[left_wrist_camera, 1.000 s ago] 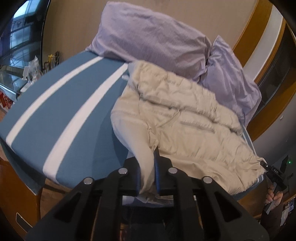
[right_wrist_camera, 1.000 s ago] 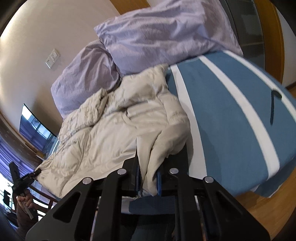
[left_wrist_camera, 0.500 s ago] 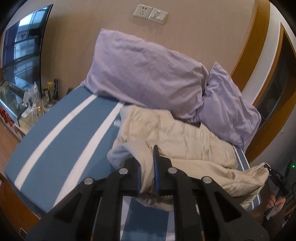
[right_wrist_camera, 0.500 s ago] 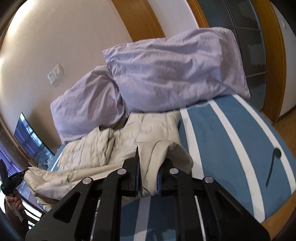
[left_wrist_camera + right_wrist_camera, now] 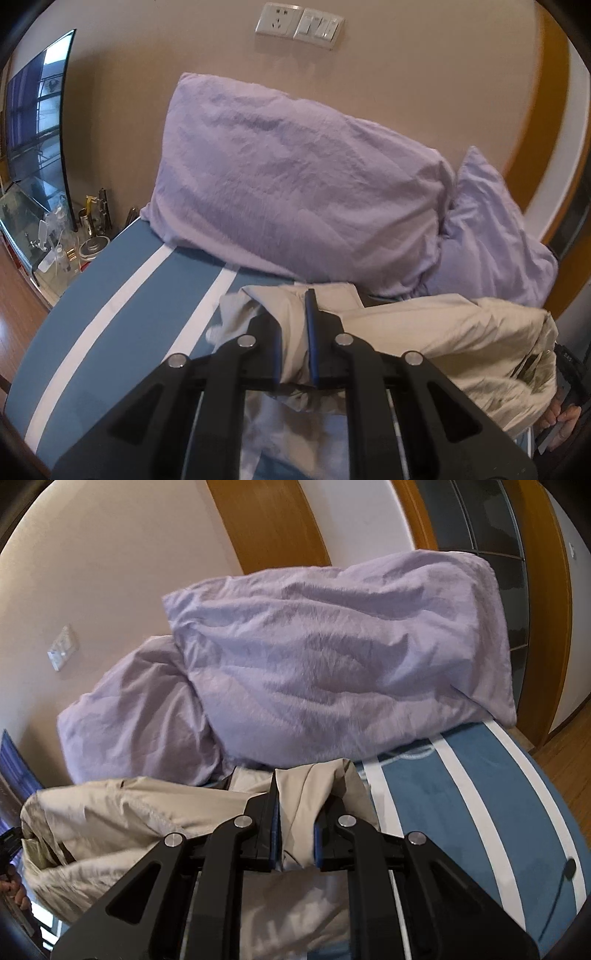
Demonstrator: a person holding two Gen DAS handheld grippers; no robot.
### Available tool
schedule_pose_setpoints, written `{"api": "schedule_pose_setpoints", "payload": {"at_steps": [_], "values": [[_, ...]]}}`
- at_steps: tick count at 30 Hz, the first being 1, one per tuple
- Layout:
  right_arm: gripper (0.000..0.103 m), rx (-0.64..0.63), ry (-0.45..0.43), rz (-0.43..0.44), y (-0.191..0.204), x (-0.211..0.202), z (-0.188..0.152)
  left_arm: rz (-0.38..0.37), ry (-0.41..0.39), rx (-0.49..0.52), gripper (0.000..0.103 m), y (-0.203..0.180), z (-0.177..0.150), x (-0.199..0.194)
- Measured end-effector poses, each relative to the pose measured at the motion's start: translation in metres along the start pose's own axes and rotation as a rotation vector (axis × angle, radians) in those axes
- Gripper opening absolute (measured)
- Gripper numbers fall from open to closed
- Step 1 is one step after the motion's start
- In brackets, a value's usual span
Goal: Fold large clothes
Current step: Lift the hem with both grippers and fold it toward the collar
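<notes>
A large beige padded jacket (image 5: pixel 461 332) is lifted over the blue bed with white stripes (image 5: pixel 122 306). My left gripper (image 5: pixel 293 325) is shut on a fold of the jacket, cloth bunched between its jaws. My right gripper (image 5: pixel 297 805) is shut on another fold of the same jacket (image 5: pixel 122 812). The jacket hangs between the two grippers and sags over the bed's near side. Its lower part is hidden behind the gripper bodies.
Two lilac pillows (image 5: pixel 295 192) (image 5: pixel 343 657) lean against the headboard wall. A glass side table with small items (image 5: pixel 55 243) stands left of the bed. A dark cable (image 5: pixel 561 882) lies on the bed's right side. Wooden floor (image 5: pixel 569 738) shows to the right.
Both grippers have moved forward towards the pillows and lowered, carrying the jacket edge with them; the jacket, spread flat before, is now doubled over near the pillows. Both stayed shut.
</notes>
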State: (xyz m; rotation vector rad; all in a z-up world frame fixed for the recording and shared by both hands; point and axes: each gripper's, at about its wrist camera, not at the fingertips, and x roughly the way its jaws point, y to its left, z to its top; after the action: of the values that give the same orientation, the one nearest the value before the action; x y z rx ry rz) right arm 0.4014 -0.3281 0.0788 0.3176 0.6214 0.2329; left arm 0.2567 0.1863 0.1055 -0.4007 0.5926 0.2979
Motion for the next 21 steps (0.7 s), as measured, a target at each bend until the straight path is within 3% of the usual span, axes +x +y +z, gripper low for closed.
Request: {"api": "schedule_pose_setpoints", "payload": {"at_steps": [12, 21], "values": [[0.014, 0.050, 0.108, -0.078, -0.010, 0.125, 0.009, 0.089, 0.047, -0.015, 0.012, -0.007, 0.018, 0.122], [0.021, 0.149, 0.180, -0.079, -0.029, 0.171, -0.003, 0.147, 0.094, -0.039, 0.018, 0.003, 0.002, 0.181]]}}
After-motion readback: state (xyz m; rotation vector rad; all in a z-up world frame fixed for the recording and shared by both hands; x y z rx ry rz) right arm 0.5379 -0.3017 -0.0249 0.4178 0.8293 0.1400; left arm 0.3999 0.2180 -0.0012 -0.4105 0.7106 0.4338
